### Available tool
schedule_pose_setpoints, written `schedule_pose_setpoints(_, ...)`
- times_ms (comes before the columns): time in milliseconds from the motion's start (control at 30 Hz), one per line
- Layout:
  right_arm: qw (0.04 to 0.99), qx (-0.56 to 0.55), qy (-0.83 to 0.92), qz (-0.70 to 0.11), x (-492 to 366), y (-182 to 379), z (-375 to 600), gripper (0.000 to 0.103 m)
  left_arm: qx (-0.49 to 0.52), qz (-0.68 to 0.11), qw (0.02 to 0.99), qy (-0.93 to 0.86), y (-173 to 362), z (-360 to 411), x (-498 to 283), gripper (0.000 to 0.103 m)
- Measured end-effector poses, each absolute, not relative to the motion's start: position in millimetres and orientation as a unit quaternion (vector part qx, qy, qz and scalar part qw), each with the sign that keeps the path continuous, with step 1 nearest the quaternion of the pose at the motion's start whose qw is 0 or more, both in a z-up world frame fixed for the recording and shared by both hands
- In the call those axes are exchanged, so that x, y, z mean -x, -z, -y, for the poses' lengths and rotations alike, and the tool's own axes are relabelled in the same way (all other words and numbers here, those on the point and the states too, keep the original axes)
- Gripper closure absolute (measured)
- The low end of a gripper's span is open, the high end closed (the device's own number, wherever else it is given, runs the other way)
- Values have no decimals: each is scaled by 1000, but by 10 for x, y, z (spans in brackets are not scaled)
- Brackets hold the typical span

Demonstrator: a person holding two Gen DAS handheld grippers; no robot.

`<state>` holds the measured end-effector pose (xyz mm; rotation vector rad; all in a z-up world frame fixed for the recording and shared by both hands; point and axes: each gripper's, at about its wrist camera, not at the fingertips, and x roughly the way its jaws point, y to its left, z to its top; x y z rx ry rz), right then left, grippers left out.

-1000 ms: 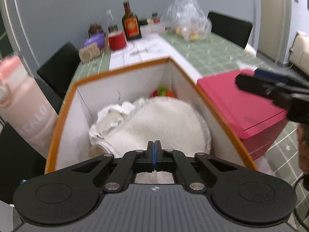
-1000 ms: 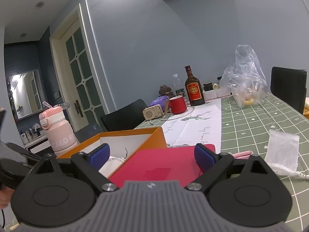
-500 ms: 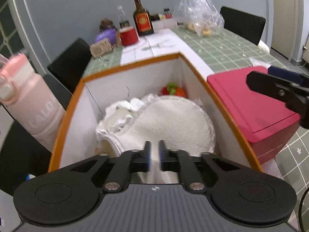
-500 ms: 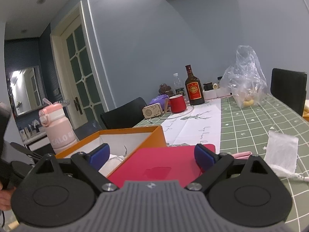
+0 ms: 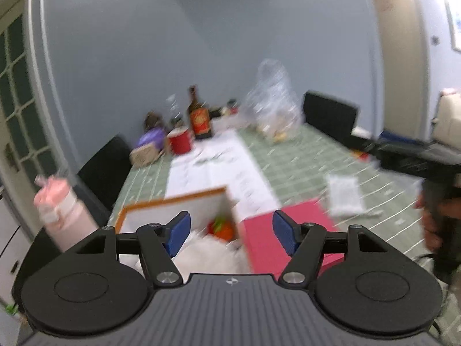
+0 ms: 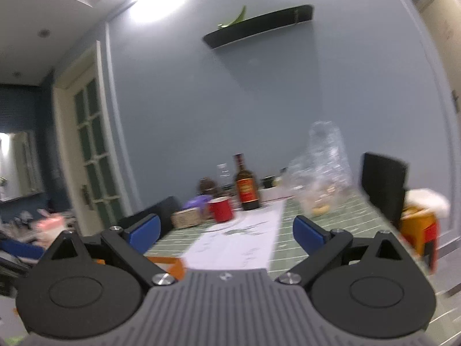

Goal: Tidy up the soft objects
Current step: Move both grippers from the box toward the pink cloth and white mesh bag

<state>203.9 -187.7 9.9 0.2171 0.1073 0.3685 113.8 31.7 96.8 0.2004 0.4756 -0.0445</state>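
The left gripper (image 5: pixel 230 232) has its blue-padded fingers (image 5: pixel 178 232) spread wide apart with nothing between them. The right gripper (image 6: pixel 226 232) likewise has its fingers (image 6: pixel 145 230) spread apart and empty. Both views are motion-blurred.

Left wrist view: below and just beyond the finger gap lies the white plush item (image 5: pixel 209 255), resting inside the orange-rimmed white box (image 5: pixel 173 201). A red-and-orange soft object (image 5: pixel 220 227) sits in the far right corner of the same box, beyond the plush item. Neither soft object touches the fingers. A red lid (image 5: pixel 276 239) lies directly beside the box on its right, under the right-hand finger. A pink bottle (image 5: pixel 63 216) stands left of the box. A small white pouch (image 5: pixel 344 194) lies on the green checked surface (image 5: pixel 302 161) beyond the lid. The right gripper's dark body (image 5: pixel 426 158) and the holding hand (image 5: pixel 432 222) occupy the right edge.

Far end of the surface: a brown bottle (image 5: pixel 199 118), a red mug (image 5: pixel 180 142), a purple item (image 5: pixel 151 139), a clear plastic bag (image 5: pixel 272 103) and a white paper runner (image 5: pixel 219 170).

Right wrist view: the gap frames the runner (image 6: pixel 239 242), mug (image 6: pixel 220 209) and bottle (image 6: pixel 246 187). Only an orange box corner (image 6: pixel 173 263) shows, near the left-hand finger. A black chair (image 6: pixel 384 187) stands at right.
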Motion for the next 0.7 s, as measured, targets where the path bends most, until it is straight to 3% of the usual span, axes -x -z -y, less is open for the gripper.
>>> schedule_pose_setpoints(167,985,-93,-110,-92,-2407,143,2105,3,-115,-213,969,53,-1122,39,-1095,22)
schedule_pose_setpoints(367,959,-126,-40,-251,-3239,637,2126,3,-156,-233,957,76,-1059,482,-1400,22)
schedule_pose_setpoints(700,944,-114,37,-307,-3539,1192,2101,3,-226,-308,919,94,-519,919,-2450,22)
